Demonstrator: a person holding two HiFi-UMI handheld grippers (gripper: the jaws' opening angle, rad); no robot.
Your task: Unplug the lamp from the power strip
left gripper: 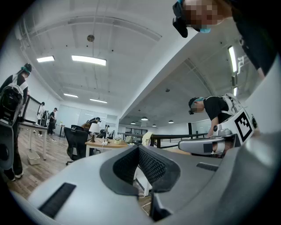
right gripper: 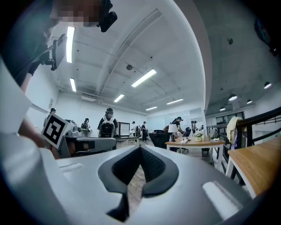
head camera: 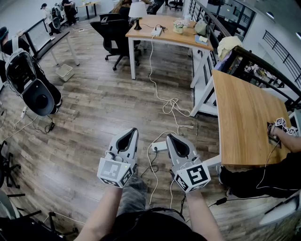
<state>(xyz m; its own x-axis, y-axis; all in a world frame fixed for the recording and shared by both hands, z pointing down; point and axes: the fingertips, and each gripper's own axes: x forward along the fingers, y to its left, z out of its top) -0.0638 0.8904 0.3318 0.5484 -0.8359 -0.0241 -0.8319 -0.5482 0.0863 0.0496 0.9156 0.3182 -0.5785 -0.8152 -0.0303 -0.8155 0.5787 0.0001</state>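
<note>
The lamp (head camera: 137,12), white shade on a dark base, stands on a wooden desk (head camera: 188,37) far ahead across the room. Beside it lies the white power strip (head camera: 156,31), from which a white cable (head camera: 151,66) drops to the floor. Both grippers are held low near my body, far from the desk. My left gripper (head camera: 133,131) and right gripper (head camera: 170,136) are shut with nothing between their pads. The left gripper view shows the lamp (left gripper: 94,128) small beyond its jaws (left gripper: 138,147). In the right gripper view the lamp (right gripper: 172,128) is also distant past the gripper (right gripper: 140,148).
A black office chair (head camera: 115,33) stands left of the desk. A long wooden table (head camera: 242,117) runs along the right, with another person's arm and gripper (head camera: 282,127) at it. Loose cables (head camera: 171,106) trail over the wood floor. A person with a backpack (head camera: 28,80) stands at left.
</note>
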